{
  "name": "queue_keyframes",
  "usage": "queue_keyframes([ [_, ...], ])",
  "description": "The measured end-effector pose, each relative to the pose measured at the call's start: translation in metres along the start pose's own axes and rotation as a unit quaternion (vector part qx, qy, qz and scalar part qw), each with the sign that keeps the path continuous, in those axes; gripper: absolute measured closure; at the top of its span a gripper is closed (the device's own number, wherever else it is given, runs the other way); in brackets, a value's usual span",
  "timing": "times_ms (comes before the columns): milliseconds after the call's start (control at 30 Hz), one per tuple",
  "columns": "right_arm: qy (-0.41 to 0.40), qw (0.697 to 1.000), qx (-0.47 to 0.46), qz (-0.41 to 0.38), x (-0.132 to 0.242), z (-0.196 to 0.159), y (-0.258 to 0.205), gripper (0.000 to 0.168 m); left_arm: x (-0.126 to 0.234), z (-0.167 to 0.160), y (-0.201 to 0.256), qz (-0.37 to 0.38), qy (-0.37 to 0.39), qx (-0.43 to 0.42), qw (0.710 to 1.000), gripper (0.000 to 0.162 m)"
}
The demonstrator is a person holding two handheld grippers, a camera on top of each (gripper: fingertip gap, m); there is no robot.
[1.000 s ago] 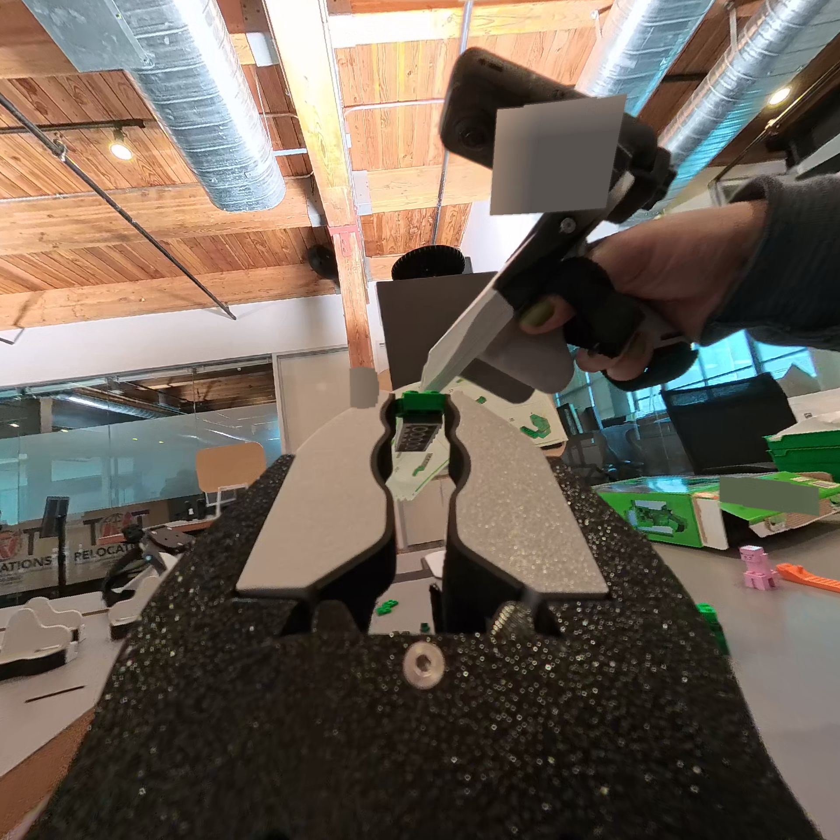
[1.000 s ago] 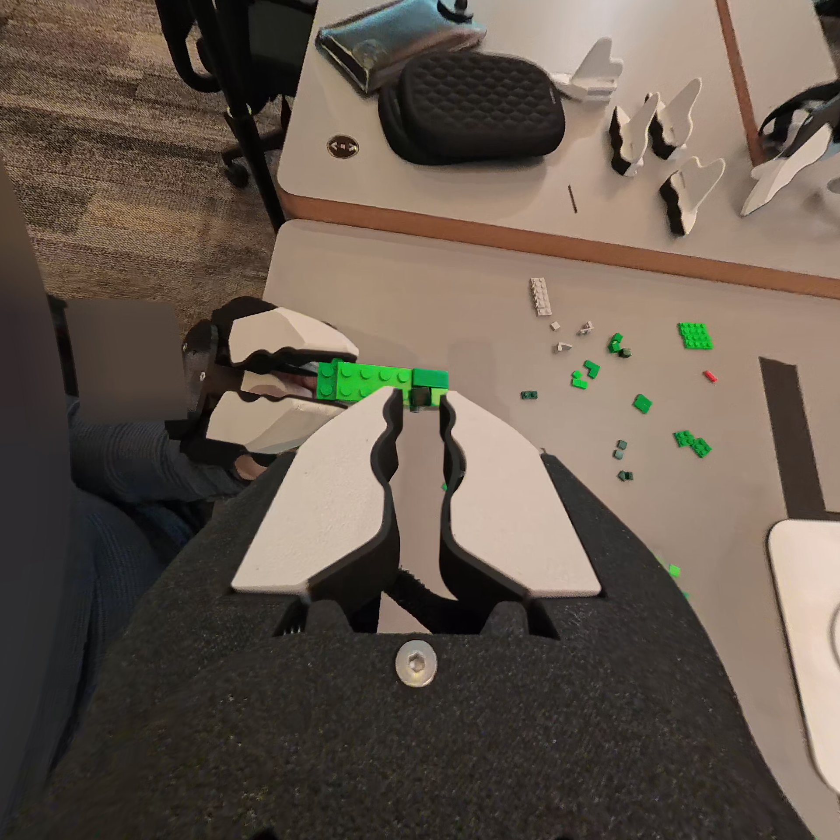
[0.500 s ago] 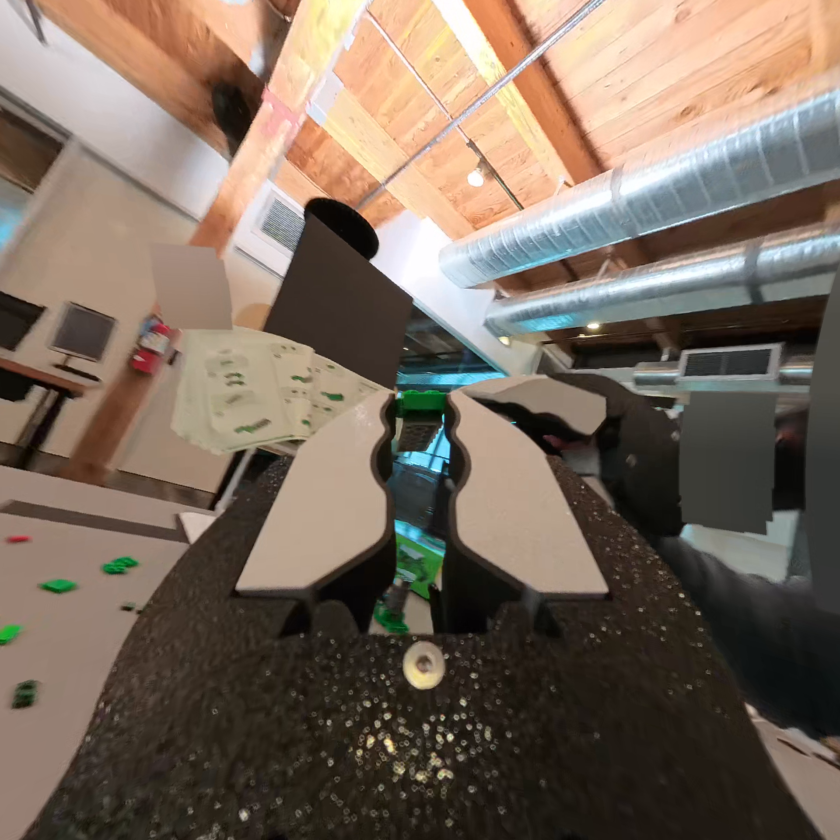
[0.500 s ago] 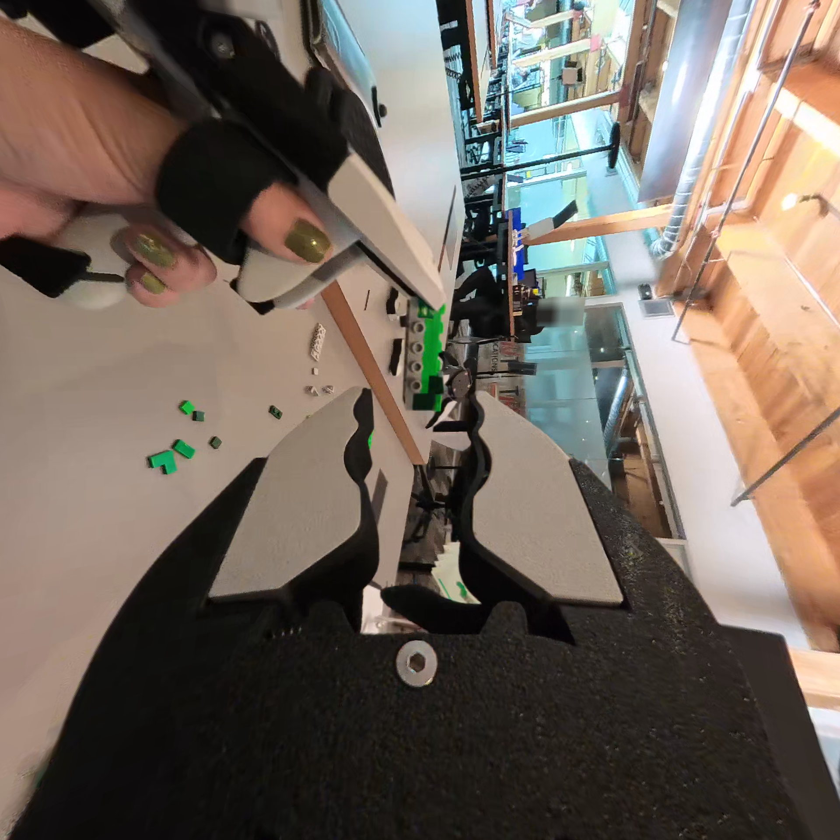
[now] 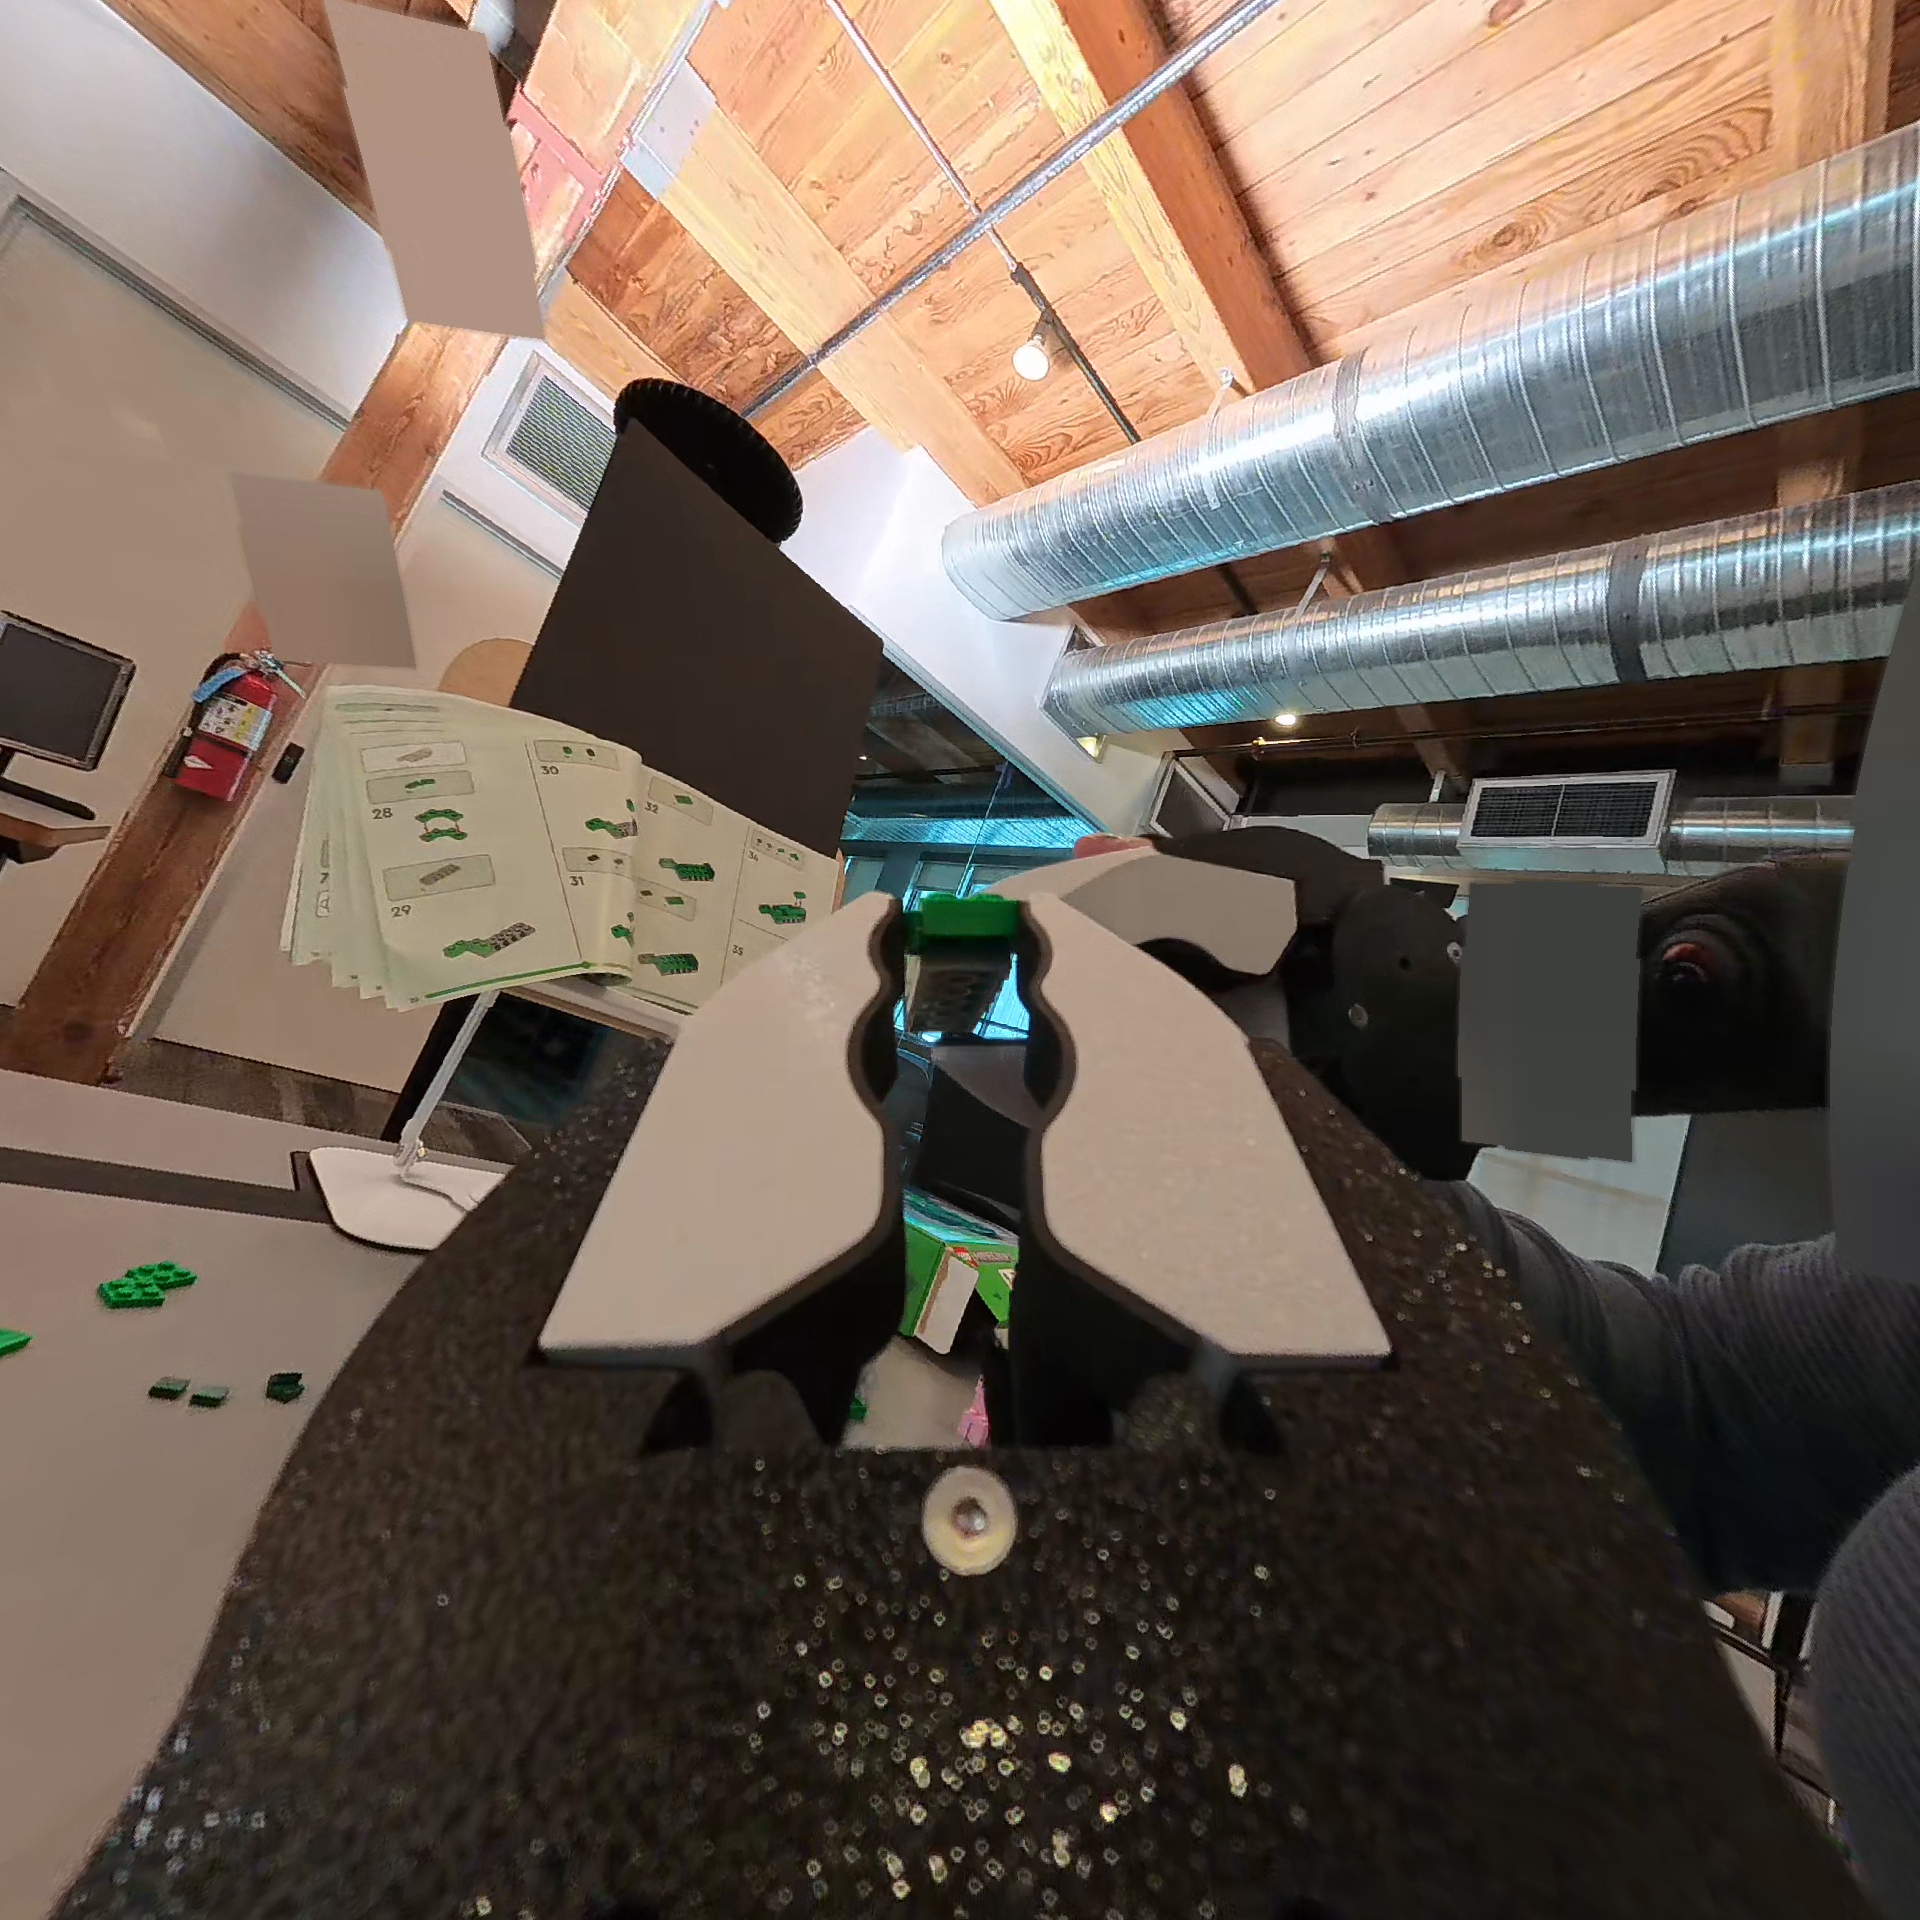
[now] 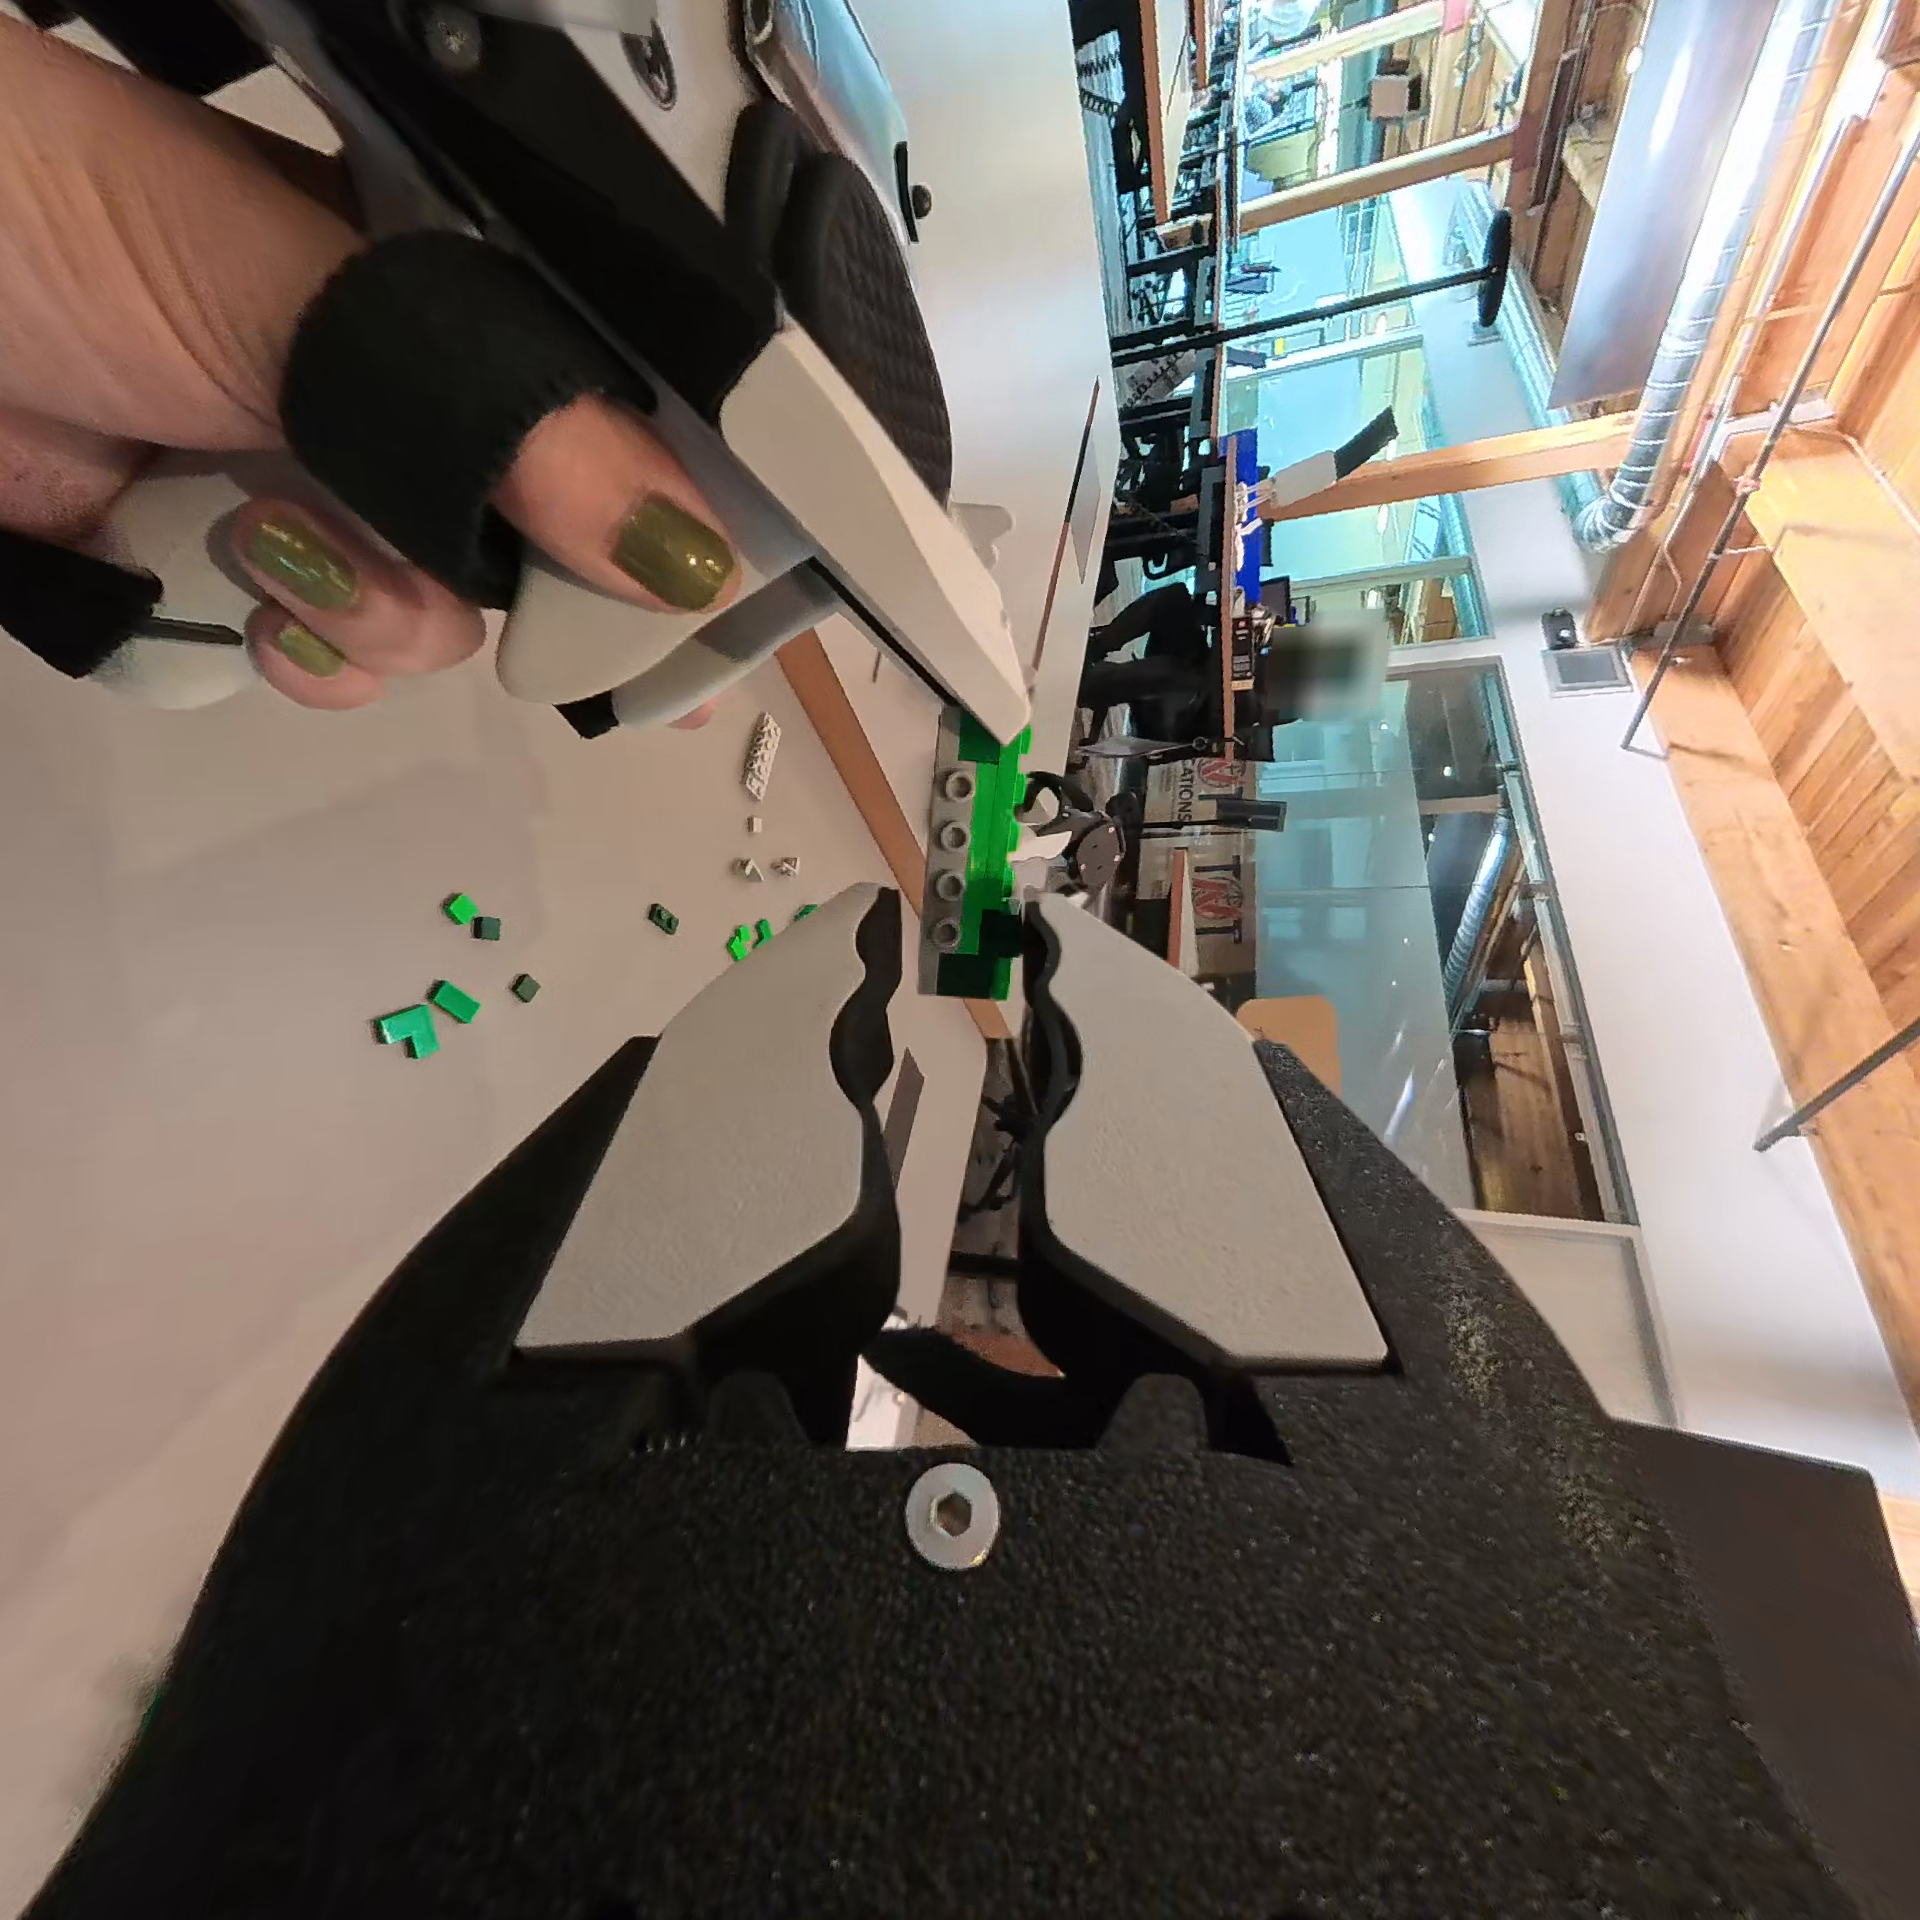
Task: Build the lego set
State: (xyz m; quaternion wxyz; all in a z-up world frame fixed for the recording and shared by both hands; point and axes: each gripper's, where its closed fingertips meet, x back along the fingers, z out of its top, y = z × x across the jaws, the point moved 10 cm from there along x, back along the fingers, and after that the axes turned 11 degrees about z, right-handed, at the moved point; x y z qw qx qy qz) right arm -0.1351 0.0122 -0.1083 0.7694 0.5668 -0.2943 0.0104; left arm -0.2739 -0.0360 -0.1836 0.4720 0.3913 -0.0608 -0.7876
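Right hand-held gripper (image 6: 961, 925) newly nearer, clenched on green-and-grey lego strip (image 6: 977, 862), left hand-held gripper (image 5: 961, 920) clamping its other end.

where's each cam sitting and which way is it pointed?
Left wrist view: on the left gripper, tilted up toward ceiling ducts and the instruction booklet; shows its own fingers clamped on the lego piece, plus the right gripper and a sleeve behind.
Right wrist view: on the right gripper, rolled sideways, looking along the table toward the office; shows its own fingers and the hand holding the left gripper.
Shared: the lego piece, held at opposite ends, and both grippers.
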Motion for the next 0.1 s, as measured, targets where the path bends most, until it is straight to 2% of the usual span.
queue_keyframes([
  [33,0.000,1.000,-0.006,0.001,0.0002,-0.0001,0.0004,0.149,-0.0001,-0.0003,0.0005,0.000,0.000,-0.001,1.000,0.143],
  [100,-0.002,1.000,-0.019,0.001,0.0008,-0.0001,0.0017,0.151,-0.0001,-0.0009,0.0015,0.001,0.001,-0.007,1.000,0.143],
])
